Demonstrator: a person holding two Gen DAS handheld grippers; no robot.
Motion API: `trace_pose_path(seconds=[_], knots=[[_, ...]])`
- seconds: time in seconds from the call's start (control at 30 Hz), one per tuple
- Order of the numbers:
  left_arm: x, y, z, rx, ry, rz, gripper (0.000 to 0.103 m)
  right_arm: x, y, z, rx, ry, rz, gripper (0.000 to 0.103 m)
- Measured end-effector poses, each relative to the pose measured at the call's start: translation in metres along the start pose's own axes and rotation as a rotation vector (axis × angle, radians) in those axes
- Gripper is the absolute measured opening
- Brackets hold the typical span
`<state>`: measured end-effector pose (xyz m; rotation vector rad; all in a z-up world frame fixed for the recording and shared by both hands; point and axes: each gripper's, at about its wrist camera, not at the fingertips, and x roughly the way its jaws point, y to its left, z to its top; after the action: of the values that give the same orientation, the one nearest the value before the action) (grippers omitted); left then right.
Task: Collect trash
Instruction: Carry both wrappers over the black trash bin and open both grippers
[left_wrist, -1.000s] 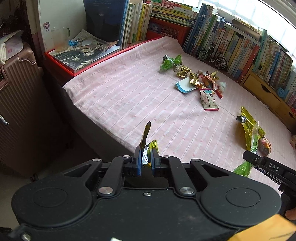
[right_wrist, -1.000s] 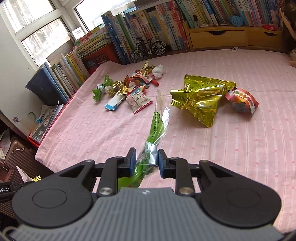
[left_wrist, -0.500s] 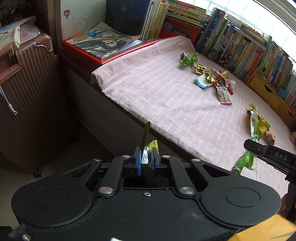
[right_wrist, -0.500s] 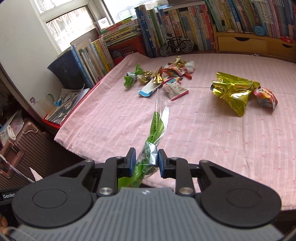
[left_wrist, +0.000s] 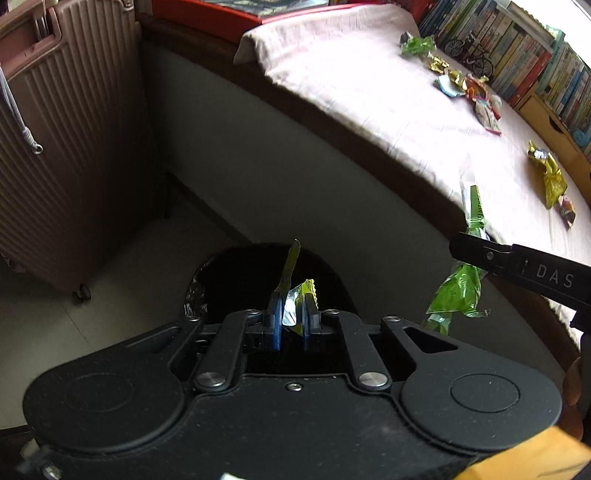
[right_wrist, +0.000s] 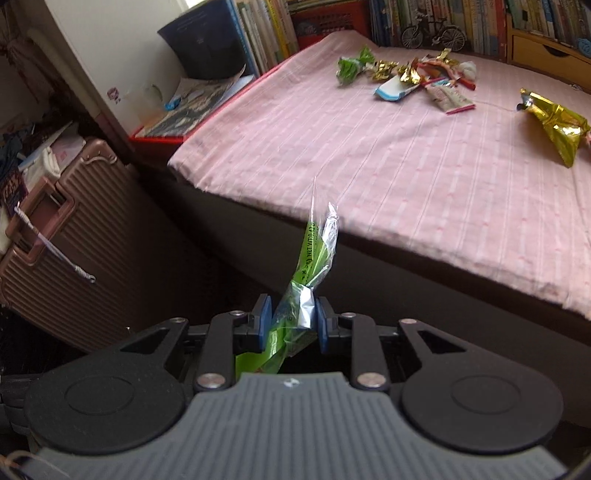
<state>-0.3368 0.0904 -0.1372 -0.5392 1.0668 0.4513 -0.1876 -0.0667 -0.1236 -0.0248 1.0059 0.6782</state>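
My left gripper (left_wrist: 291, 319) is shut on a small yellow-green wrapper (left_wrist: 300, 295) and hangs over a black bin (left_wrist: 236, 273) on the floor. My right gripper (right_wrist: 290, 323) is shut on a long green and clear wrapper (right_wrist: 314, 258), held off the bed's near edge. In the left wrist view the same green wrapper (left_wrist: 458, 291) dangles from the right gripper (left_wrist: 480, 251), to the right of the bin. More wrappers (right_wrist: 406, 77) lie in a heap at the far side of the pink bed (right_wrist: 369, 155), with a gold bag (right_wrist: 554, 122) at the right.
A brown ribbed suitcase (left_wrist: 74, 140) stands left of the bin, also the suitcase (right_wrist: 70, 266) in the right wrist view. Books (right_wrist: 266, 33) and a toy bicycle (right_wrist: 432, 35) line the back of the bed. A red tray (right_wrist: 162, 136) holds magazines.
Both grippers have pulled back off the bed and down toward the floor, each still holding its wrapper. The black bin has come into view under the left gripper.
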Motion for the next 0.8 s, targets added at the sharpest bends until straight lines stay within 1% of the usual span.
trace_pose_path(seconds=[0.13, 0.23, 0.3, 0.33, 0.43, 0.6, 0.7, 0.73, 0.77, 0.8], knots=[[0.018, 0.012, -0.013, -0.009, 0.042, 0.006, 0.010, 0.026, 0.010, -0.023, -0.037, 0.090, -0.012, 0.031], [0.031, 0.018, -0.017, -0.021, 0.061, 0.014, 0.010, 0.041, 0.013, -0.034, -0.061, 0.142, -0.008, 0.032], [0.042, 0.020, -0.019, -0.021, 0.061, 0.020, 0.017, 0.051, 0.013, -0.038, -0.083, 0.171, 0.004, 0.032], [0.048, 0.021, -0.020, -0.010, 0.063, 0.022, 0.017, 0.056, 0.014, -0.041, -0.099, 0.182, 0.007, 0.032], [0.071, 0.023, -0.019, 0.014, 0.081, 0.019, 0.018, 0.076, 0.014, -0.050, -0.136, 0.222, 0.000, 0.032], [0.106, 0.026, -0.014, 0.026, 0.120, 0.022, 0.017, 0.107, 0.009, -0.058, -0.137, 0.269, -0.009, 0.033], [0.118, 0.024, -0.011, 0.048, 0.140, 0.023, 0.020, 0.116, 0.008, -0.057, -0.135, 0.272, -0.011, 0.039], [0.120, 0.023, -0.011, 0.053, 0.142, 0.023, 0.021, 0.118, 0.008, -0.057, -0.136, 0.273, -0.010, 0.052], [0.122, 0.023, -0.011, 0.059, 0.142, 0.024, 0.028, 0.119, 0.008, -0.058, -0.138, 0.273, -0.008, 0.055], [0.123, 0.022, -0.010, 0.062, 0.141, 0.028, 0.041, 0.120, 0.007, -0.058, -0.139, 0.276, -0.004, 0.056]])
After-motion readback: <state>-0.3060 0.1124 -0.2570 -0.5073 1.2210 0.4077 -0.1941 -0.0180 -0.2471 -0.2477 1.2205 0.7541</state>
